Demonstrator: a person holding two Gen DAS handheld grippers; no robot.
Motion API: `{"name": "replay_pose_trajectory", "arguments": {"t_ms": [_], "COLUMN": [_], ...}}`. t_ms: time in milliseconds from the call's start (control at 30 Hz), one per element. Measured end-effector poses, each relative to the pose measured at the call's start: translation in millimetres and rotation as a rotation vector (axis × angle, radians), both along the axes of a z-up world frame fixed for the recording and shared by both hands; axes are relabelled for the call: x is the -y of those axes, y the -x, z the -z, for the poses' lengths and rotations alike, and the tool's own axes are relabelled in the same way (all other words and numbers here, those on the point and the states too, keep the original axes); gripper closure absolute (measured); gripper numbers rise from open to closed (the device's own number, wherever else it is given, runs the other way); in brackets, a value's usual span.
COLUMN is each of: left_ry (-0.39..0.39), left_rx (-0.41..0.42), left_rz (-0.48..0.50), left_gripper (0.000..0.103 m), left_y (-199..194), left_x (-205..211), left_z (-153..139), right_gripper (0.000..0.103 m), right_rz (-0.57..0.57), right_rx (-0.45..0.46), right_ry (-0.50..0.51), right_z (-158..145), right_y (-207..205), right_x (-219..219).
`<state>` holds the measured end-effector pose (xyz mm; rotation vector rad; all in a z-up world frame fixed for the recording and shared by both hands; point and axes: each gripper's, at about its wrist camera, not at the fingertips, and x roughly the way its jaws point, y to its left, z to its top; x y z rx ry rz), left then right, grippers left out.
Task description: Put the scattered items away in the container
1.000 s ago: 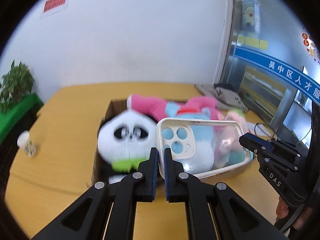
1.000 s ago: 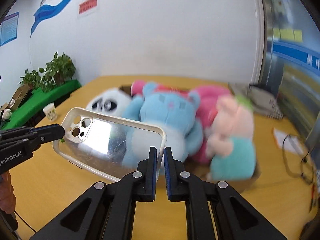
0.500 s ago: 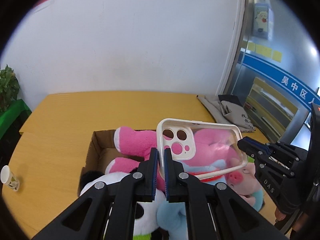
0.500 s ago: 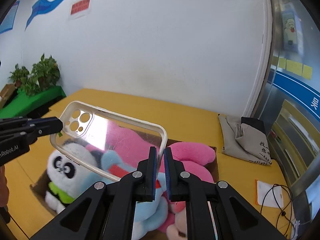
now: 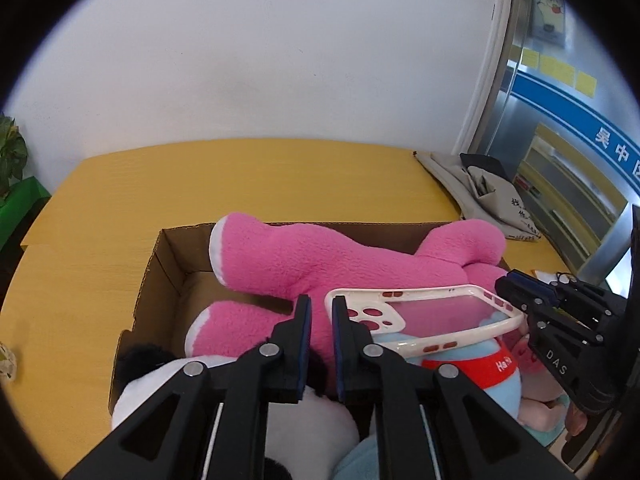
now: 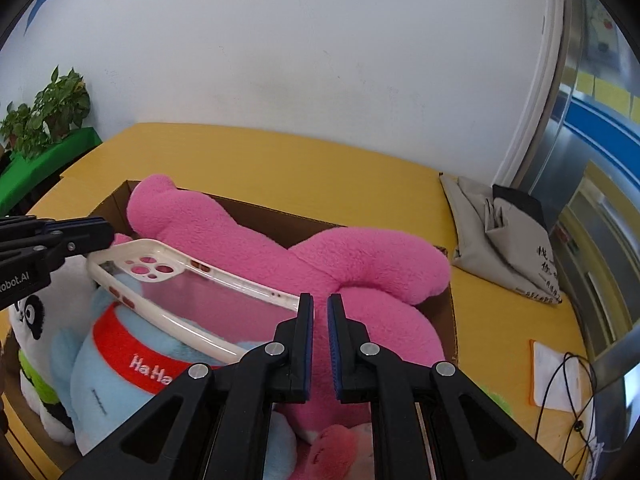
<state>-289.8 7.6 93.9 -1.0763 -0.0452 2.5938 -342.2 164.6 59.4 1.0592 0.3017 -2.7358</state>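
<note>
A clear phone case with a cream rim (image 5: 452,336) (image 6: 224,276) lies low and nearly flat over the plush toys in the cardboard box (image 5: 160,264) (image 6: 260,216). My left gripper (image 5: 321,304) (image 6: 108,236) has its jaws opening. The case's camera corner sits in the gap against one pad, not squeezed. My right gripper (image 6: 320,304) (image 5: 502,282) is shut. The case's other end lies at the tip of its left finger, and only pink fur shows between the pads. A pink plush (image 5: 300,256) (image 6: 360,264), a blue plush (image 6: 104,364) and a panda (image 6: 32,312) fill the box.
The box stands on a yellow table (image 5: 240,184). A grey cloth bag (image 5: 488,200) (image 6: 504,232) lies at the back right. A paper with a black cable (image 6: 560,376) is on the right. A paper cup (image 5: 6,360) and a plant (image 6: 52,108) are at the left.
Both grippers carried the case forward over the box and down onto the toys, and it tipped flatter. The left jaws have parted slightly. The case's end moved out from between the right fingertips.
</note>
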Motion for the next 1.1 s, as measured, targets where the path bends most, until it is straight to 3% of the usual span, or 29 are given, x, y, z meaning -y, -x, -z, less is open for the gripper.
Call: {"name": "replay_pose_trajectory", "arguments": {"t_ms": [33, 67, 100, 133, 167, 267, 333, 467, 567, 833, 933, 1100], "left_ry": [-0.009, -0.014, -0.019, -0.025, -0.028, -0.04, -0.021, 0.089, 0.164, 0.217, 0.198, 0.071], "left_rx": [-0.006, -0.018, -0.03, -0.046, -0.059, -0.127, -0.179, -0.252, -0.281, -0.292, -0.289, -0.25], "left_rz": [0.003, -0.005, -0.016, -0.032, -0.045, -0.087, -0.102, -0.065, -0.057, -0.041, -0.058, -0.084], "left_gripper": [0.084, 0.074, 0.065, 0.059, 0.048, 0.03, 0.025, 0.024, 0.024, 0.024, 0.024, 0.024], "left_y": [-4, -10, -14, -21, -26, -57, -84, -138, -176, -263, -278, -292], "left_x": [3, 7, 11, 16, 21, 34, 38, 31, 22, 6, 6, 16], "left_z": [-3, -6, -10, -15, -19, -36, -45, -46, -40, -10, -5, -2], "right_gripper": [0.085, 0.066, 0.054, 0.029, 0.016, 0.012, 0.006, 0.0, 0.0, 0.0, 0.0, 0.0], "right_rz": [0.011, 0.027, 0.046, 0.06, 0.07, 0.068, 0.064, -0.014, -0.018, 0.048, 0.074, 0.094], "right_rx": [-0.008, -0.023, -0.04, -0.052, -0.063, -0.091, -0.112, -0.127, -0.17, -0.173, -0.175, -0.169], "right_ry": [0.008, 0.01, 0.021, 0.038, 0.062, 0.127, 0.136, 0.229, 0.194, 0.149, 0.117, 0.11], "right_z": [-1, -3, -6, -9, -13, -28, -36, -47, -48, -22, -14, -9], "right_y": [-3, -6, -11, -16, -22, -55, -80, -139, -179, -249, -269, -288], "right_x": [-2, -6, -11, -17, -22, -35, -36, -39, -34, -25, -29, -38]}}
